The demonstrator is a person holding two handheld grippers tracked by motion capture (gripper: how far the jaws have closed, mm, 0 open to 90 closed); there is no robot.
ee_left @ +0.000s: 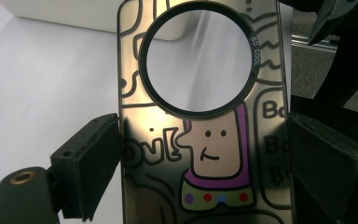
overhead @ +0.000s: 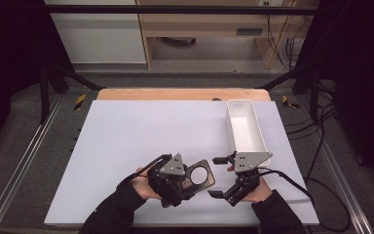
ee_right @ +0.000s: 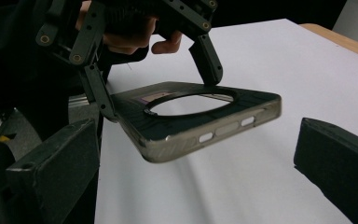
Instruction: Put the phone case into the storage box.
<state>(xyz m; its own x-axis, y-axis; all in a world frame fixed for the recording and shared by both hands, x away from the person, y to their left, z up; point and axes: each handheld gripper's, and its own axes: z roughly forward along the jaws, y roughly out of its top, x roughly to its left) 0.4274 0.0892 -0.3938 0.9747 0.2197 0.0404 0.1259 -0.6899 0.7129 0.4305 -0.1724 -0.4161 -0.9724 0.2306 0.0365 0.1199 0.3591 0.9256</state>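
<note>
**Left gripper holds a phone case above the table**

The left gripper [overhead: 187, 181] has its two black jaws shut tight on a phone case [overhead: 200, 176]. One jaw presses on each long side of the case. The case is up in the air, a little above the white table top [overhead: 141, 141], near the front edge. It lies almost flat, and its free end points toward the right gripper [overhead: 219, 178].

The phone case [ee_left: 205, 121] is smoky and see-through. It has a big round hole [ee_left: 199, 58] near the top with a dark ring around it. Below the hole is a cartoon face with a purple collar and little colored dots. In the right gripper view, the case [ee_right: 191, 119] has small slots cut in its side.

The right gripper has its jaws wide open. They hold nothing. They sit just beside the end of the case and do not touch it.

A long white tray [overhead: 260, 141] stands at the right side of the table, just behind the right gripper.
</note>
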